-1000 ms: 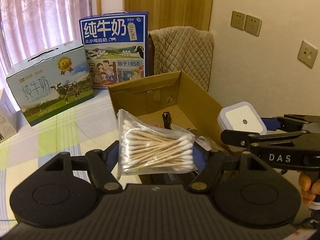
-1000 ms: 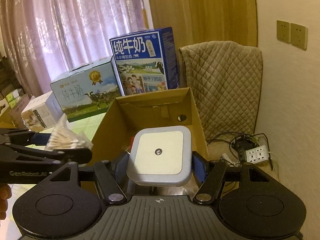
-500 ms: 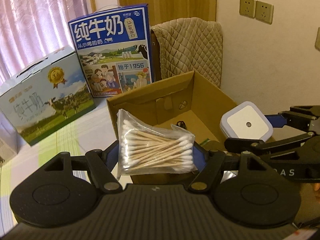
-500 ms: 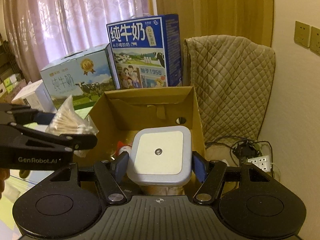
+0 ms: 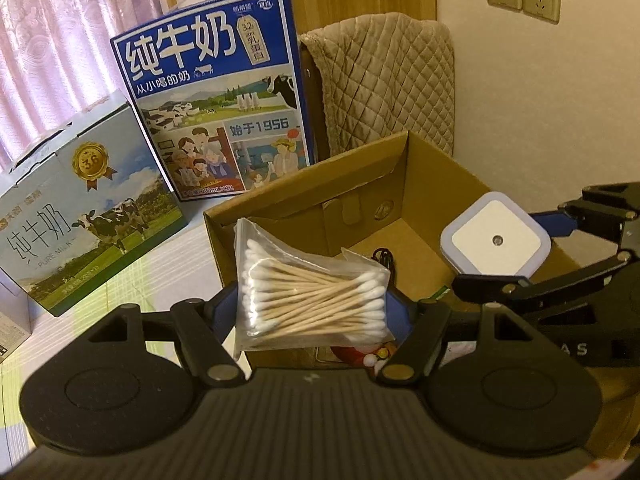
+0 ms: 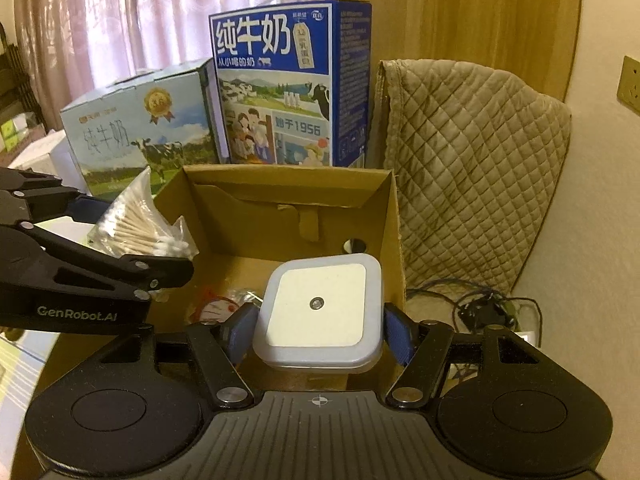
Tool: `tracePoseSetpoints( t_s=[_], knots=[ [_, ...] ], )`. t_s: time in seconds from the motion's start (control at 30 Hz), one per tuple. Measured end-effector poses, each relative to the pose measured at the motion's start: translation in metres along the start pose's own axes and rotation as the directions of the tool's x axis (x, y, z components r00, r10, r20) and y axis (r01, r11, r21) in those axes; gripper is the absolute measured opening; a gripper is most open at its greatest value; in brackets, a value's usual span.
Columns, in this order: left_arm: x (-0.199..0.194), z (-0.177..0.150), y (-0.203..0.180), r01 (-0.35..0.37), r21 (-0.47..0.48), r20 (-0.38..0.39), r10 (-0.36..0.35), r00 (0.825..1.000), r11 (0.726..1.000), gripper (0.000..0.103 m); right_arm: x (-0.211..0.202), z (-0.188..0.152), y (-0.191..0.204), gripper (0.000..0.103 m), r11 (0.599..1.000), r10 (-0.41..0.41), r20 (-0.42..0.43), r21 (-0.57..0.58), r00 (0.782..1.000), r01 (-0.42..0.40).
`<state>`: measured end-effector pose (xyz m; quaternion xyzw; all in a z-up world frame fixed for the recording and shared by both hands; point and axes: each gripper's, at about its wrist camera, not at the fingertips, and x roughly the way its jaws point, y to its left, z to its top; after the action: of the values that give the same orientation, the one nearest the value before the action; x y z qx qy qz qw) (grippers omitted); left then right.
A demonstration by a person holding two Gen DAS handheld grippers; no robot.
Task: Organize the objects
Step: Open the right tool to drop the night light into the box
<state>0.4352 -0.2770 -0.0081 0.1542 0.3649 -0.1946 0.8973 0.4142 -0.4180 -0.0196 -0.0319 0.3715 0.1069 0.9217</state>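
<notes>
My left gripper point(image 5: 312, 312) is shut on a clear bag of cotton swabs point(image 5: 316, 304), held over the near left rim of an open cardboard box point(image 5: 360, 176). My right gripper point(image 6: 318, 330) is shut on a white square night light point(image 6: 318, 312), which hangs above the box's right half. From the left wrist view the night light point(image 5: 496, 244) and the right gripper point(image 5: 532, 248) show at the right. The right wrist view has the swab bag point(image 6: 140, 228) and left gripper point(image 6: 132, 232) at the left, beside the box point(image 6: 280, 192). A red-and-white item point(image 6: 212, 308) and a black cable point(image 5: 384, 258) lie inside the box.
Two milk cartons stand behind the box: a tall blue one point(image 5: 212, 92) and a low pale one point(image 5: 80, 216). A quilted beige cover point(image 6: 472, 168) drapes over something against the wall at the right. Cables and a power strip point(image 6: 480, 312) lie on the floor below it.
Both grippers have moved forward and closer to the box, each keeping its load; the swab bag and night light now hang over the box opening.
</notes>
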Motion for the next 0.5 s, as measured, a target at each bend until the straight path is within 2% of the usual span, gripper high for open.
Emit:
tracePoseSetpoints(
  t_s=[0.5],
  knots=[
    [0.012, 0.001, 0.001, 0.002, 0.015, -0.025, -0.001, 1.0, 1.0, 0.07, 0.003, 0.003, -0.004, 0.064, 1.0, 0.008, 0.015, 0.0, 1.0, -0.008]
  ],
)
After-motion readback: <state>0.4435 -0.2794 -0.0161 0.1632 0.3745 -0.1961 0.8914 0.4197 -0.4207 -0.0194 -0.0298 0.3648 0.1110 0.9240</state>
